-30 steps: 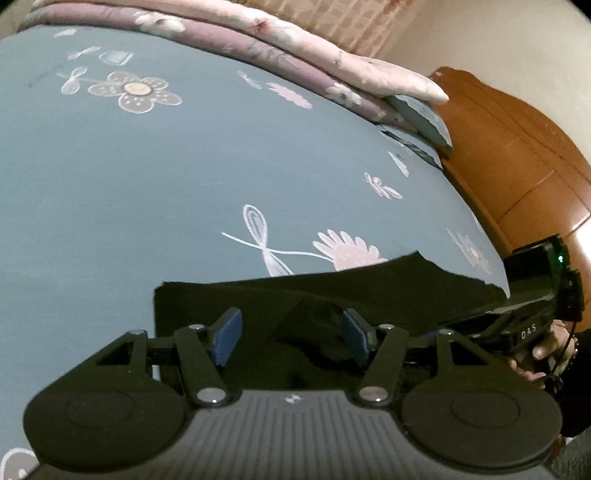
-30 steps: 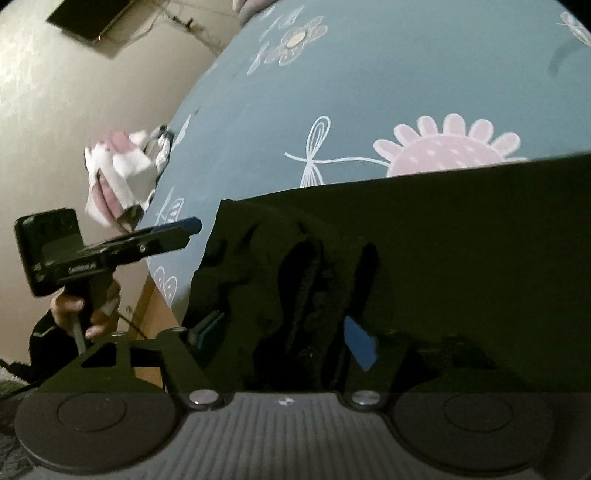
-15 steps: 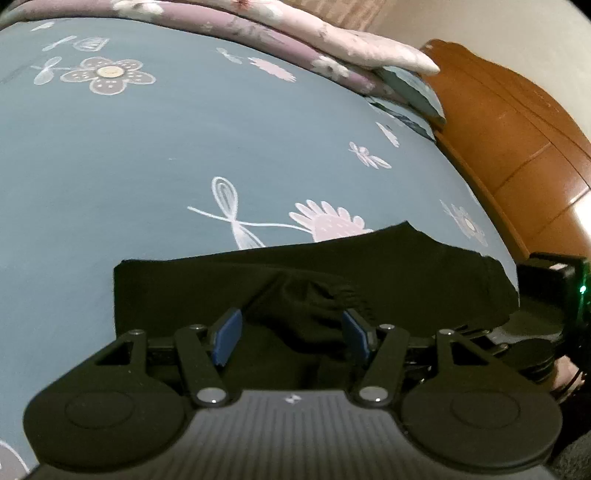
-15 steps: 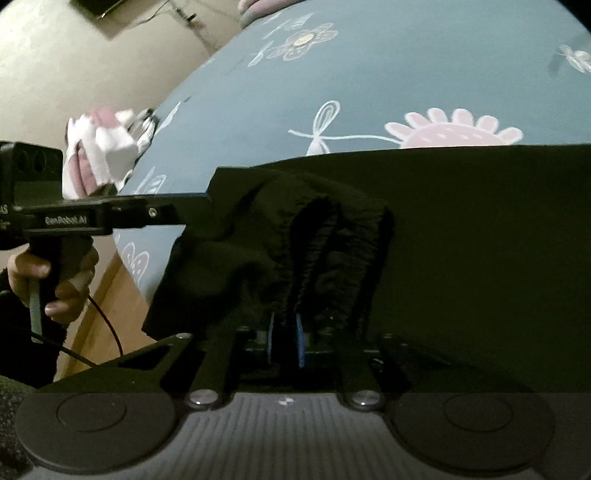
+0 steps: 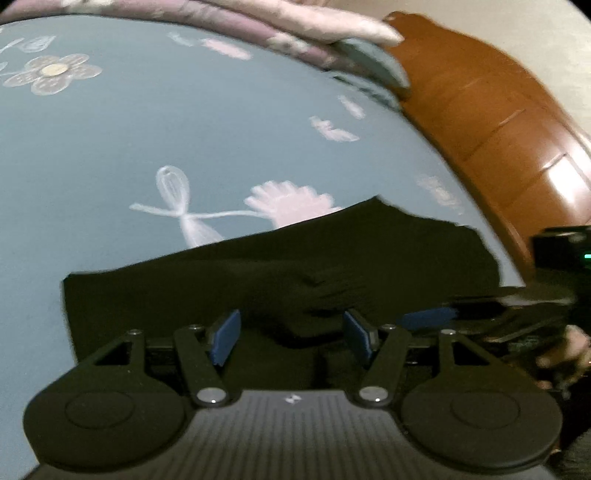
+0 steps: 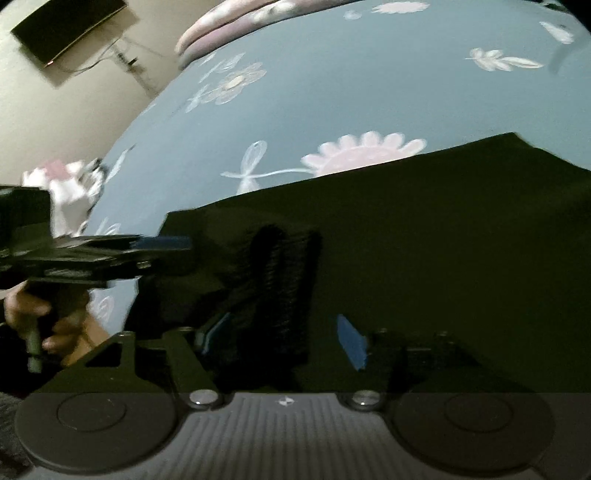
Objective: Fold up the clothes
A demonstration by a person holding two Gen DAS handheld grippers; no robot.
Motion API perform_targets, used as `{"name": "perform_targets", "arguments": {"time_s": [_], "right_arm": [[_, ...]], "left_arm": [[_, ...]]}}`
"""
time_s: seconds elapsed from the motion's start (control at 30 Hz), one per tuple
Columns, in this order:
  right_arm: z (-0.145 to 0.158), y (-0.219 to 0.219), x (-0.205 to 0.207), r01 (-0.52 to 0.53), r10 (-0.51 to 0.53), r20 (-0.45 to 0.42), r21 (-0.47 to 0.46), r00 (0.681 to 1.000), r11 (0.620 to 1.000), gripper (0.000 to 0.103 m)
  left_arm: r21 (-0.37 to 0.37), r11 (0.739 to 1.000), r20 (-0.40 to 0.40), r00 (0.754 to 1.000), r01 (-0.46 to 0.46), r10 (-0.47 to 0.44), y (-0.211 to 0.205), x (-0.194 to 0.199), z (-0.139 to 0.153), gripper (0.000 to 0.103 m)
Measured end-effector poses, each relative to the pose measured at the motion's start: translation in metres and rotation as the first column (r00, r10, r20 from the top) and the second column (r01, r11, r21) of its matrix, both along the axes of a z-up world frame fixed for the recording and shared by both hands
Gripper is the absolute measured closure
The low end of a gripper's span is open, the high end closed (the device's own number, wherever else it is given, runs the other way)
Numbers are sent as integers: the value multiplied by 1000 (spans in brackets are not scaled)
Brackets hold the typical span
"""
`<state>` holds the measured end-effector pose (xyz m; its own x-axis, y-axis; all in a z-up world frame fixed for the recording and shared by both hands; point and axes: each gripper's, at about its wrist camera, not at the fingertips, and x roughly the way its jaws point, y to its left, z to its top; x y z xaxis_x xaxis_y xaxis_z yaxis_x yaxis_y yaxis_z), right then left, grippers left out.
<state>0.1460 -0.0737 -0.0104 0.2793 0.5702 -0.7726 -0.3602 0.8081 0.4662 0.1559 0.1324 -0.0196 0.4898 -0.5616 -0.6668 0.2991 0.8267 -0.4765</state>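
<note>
Black knit garment [image 5: 280, 266] lies flat, ribbed fold bunched between both wide-spread, empty hand-held grippers [image 5: 291, 338] [image 6: 284, 336].

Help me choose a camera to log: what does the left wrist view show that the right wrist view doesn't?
Only the left wrist view shows the wooden headboard and the garment's far ragged edge. Only the right wrist view shows the wall-mounted screen and a white cloth at the bed's edge. Both show the black garment on the blue flowered bedspread, and both grippers, left and right, with jaws open.
</note>
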Motion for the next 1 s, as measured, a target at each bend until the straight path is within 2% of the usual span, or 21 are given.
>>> {"name": "perform_targets", "arguments": {"time_s": [0.13,0.17,0.2,0.23,0.37,0.57,0.63,0.73,0.83,0.9,1.0], "right_arm": [[-18,7,4,15,-13,-60,30,998,999,34],[-19,9,3,14,-12,-63,37,998,999,38],[-20,12,3,6,-3,-70,43,998,999,46],[-20,15,2,-4,8,-81,49,997,999,73],[-13,18,-7,-19,23,-95,33,995,999,78],[-16,11,-12,14,-12,-123,19,992,1000,77],[-20,9,-12,27,-25,-133,11,991,1000,69],[-3,6,-17,-5,4,-53,-25,999,1000,62],[13,1,-21,-18,29,60,-172,998,985,45],[18,-4,-21,-1,36,117,-284,993,959,43],[18,-19,-19,22,22,129,-331,991,943,42]], "left_arm": [[14,999,-9,999,32,-32,-10,8,-3,42],[22,999,-13,999,37,-37,-13,10,-6,42],[27,999,-21,999,39,-39,-14,11,-9,42],[32,999,-30,999,41,-40,-16,12,-11,42],[36,998,-27,999,41,-41,-20,10,-10,42],[53,998,-61,998,33,-30,-27,13,-21,42],[59,998,-57,998,26,-23,-29,11,-19,42],[62,998,-9,1000,28,-27,-28,6,-6,42],[66,997,20,999,33,-34,-30,9,0,42],[93,996,12,1000,14,-15,-34,18,-6,42],[102,995,-21,1000,-9,11,-40,35,-20,42]]}}
